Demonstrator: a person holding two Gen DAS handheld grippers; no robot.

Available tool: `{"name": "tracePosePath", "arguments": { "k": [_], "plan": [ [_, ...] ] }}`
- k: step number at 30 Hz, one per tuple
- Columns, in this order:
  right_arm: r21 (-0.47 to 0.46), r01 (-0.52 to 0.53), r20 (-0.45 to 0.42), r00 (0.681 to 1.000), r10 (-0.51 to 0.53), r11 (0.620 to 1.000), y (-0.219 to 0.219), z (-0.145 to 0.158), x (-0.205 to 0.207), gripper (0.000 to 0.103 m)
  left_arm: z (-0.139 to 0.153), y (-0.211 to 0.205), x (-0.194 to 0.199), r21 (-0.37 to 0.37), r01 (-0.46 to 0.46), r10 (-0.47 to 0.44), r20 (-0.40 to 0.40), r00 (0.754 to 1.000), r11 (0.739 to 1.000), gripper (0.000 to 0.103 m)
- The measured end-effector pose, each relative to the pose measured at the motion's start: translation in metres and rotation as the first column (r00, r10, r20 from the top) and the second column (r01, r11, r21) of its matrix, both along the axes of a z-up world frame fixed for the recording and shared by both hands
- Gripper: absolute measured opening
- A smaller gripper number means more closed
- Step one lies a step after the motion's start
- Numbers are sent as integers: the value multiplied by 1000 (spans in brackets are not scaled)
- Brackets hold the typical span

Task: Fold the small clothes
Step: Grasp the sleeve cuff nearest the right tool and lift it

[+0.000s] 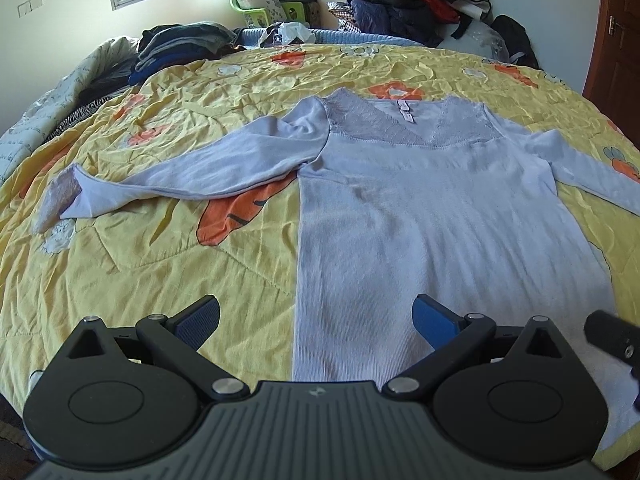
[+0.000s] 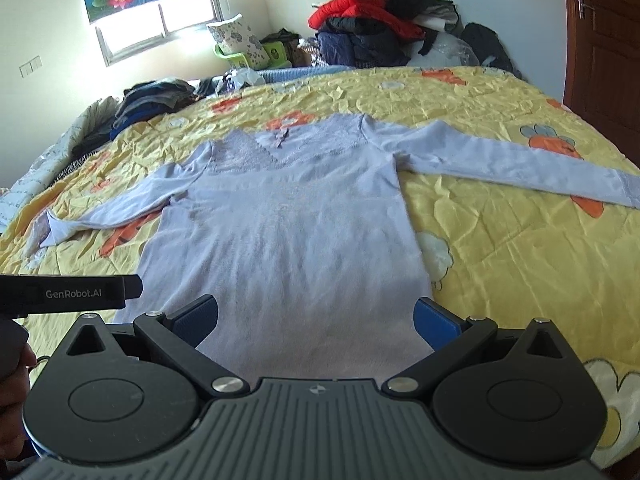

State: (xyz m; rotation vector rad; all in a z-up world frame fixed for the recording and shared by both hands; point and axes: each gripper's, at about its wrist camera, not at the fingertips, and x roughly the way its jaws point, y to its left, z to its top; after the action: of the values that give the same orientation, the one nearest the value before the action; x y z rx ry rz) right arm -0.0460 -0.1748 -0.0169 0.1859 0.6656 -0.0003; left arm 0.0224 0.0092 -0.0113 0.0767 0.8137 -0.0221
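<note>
A: Status of the shirt (image 1: 420, 208)?

B: One pale lilac long-sleeved shirt lies flat, front up, on the yellow quilt (image 1: 140, 264). Collar points to 12 o'clock, hem to 6 o'clock, nearest both tools.

A: Tongs?

B: Two. The left gripper (image 1: 316, 320) has its jaws spread wide and holds nothing; it hovers over the hem's 9 o'clock corner. The right gripper (image 2: 316, 320) is likewise spread wide and empty, over the hem's 3 o'clock side. Neither appears to touch the cloth.

A: Handling properties?

B: Judged from the drape and ribbing: light, soft, stretchy knit with no stiffness. It should sag wherever unsupported and may drag on the crumpled quilt. The lace panel (image 2: 248, 156) at the neckline looks delicate; avoid pinching there.

A: Recommended hold points?

B: Pinch the plain knit only. For the first fold, take a sleeve cuff (image 1: 64, 196) or a shoulder seam, with the second tool at the hem on the same side, so the edge lifts evenly.

A: Count?

B: One shirt, two sleeves: one towards 9 o'clock with its cuff turned over, one towards 3 o'clock lying straight. Other clothing piles (image 2: 376, 24) sit beyond the bed at 12 o'clock; number unclear.
</note>
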Motion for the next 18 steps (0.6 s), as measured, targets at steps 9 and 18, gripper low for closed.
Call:
{"name": "tracePosePath", "arguments": {
  "k": [9,18],
  "plan": [
    [2,254,132,959,-252,967,-113,-5,24,103,14,1,28,-38,-3,6,81,997,999,103],
    [307,485,77,845,-529,819,-252,-49,29,103,3,-10,42,-89,7,-1,67,998,996,103]
  ]
}}
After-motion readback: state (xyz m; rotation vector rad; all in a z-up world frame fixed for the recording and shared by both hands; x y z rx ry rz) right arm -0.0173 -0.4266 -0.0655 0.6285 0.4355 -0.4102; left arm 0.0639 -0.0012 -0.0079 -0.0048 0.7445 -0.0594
